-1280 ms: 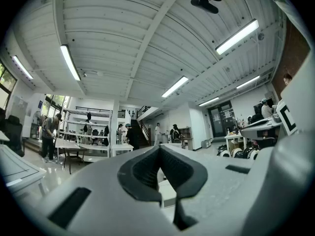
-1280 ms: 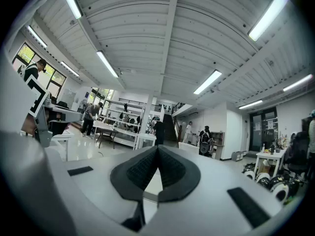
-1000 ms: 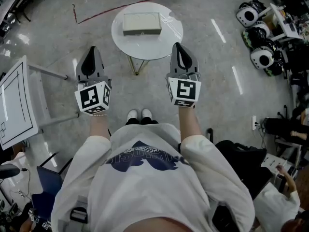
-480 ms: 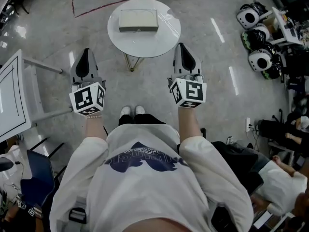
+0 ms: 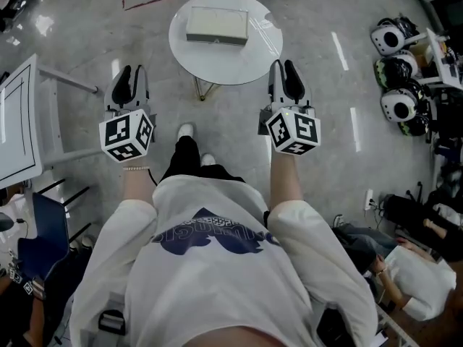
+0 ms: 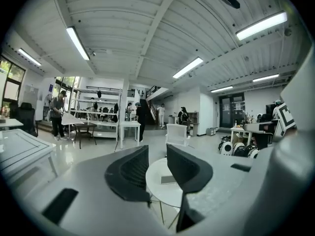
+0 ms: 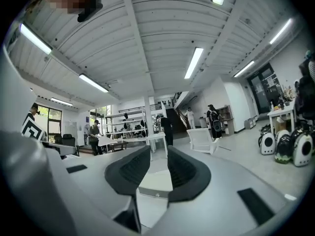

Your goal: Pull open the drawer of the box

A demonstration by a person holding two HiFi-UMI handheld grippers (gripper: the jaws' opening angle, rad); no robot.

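I see the box point(image 5: 217, 26), a flat, pale rectangular case, lying level at the upper middle of the head view on a round white table point(image 5: 242, 67). Its drawer point(image 5: 215, 40) looks shut, front toward me.

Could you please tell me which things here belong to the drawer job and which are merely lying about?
For the job: the box on the round table; the left gripper and the right gripper, whose jaws have just been opening, with nothing between them.
Lying about: the white desk, the blue chair, the round black-and-white devices.
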